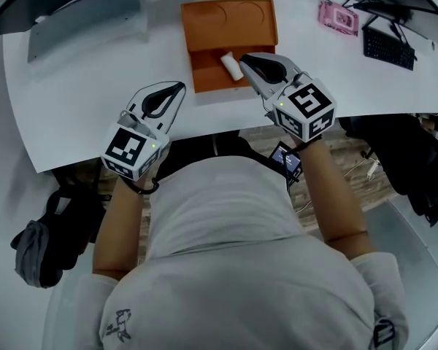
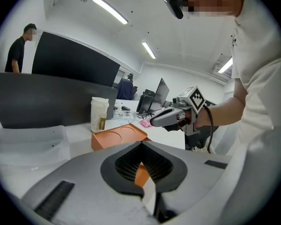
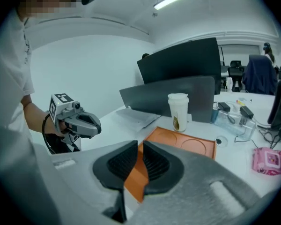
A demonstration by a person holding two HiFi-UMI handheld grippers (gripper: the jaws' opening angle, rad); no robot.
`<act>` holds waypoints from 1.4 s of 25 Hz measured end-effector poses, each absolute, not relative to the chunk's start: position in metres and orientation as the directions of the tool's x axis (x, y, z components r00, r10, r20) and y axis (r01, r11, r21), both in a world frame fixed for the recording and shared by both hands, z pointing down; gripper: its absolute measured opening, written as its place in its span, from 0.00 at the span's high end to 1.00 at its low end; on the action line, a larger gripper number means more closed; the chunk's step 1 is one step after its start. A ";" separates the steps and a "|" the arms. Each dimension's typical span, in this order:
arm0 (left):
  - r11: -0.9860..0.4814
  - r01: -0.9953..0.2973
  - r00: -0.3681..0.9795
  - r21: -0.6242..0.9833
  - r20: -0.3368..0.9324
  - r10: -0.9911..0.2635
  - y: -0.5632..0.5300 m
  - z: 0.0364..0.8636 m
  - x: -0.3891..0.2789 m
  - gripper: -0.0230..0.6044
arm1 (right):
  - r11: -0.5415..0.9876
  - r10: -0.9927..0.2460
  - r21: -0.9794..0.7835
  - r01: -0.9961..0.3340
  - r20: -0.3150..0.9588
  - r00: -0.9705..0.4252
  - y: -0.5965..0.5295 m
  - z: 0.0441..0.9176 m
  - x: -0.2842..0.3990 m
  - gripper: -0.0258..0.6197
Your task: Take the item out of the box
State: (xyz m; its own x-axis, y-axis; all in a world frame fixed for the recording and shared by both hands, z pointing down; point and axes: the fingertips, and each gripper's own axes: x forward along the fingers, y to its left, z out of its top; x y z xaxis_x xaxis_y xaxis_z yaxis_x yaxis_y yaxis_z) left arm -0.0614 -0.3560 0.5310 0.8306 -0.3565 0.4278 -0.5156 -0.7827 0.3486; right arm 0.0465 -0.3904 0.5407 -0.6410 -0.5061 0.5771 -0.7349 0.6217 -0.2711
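Right gripper (image 1: pixel 245 58): jaws barely apart, empty, just beside the white cylinder (image 1: pixel 231 65) in the orange box (image 1: pixel 204 28). Left gripper (image 1: pixel 179 87): jaws together, empty. Risk: the gap looks too narrow, so the cylinder may roll away.

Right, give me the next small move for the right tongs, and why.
Probably open the right tongs wider and lower them over the white cylinder. It lies in the orange box just beside their tips, and they stand only slightly apart, with nothing between them.
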 end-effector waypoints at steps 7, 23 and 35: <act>-0.769 -0.503 0.839 0.395 0.439 -0.322 -0.367 0.560 -0.063 0.97 | 0.582 -0.424 -0.300 -0.756 0.682 -0.596 -0.392 0.600 0.045 0.83; -0.762 -0.474 0.844 0.441 0.473 -0.251 -0.368 0.611 -0.070 0.97 | 0.536 -0.169 -0.315 -0.783 0.869 -0.466 -0.377 0.717 0.041 0.68; -0.741 -0.491 0.837 0.458 0.485 -0.255 -0.365 0.624 -0.081 0.97 | 0.559 -0.118 -0.246 -0.792 0.921 -0.370 -0.372 0.748 0.050 0.74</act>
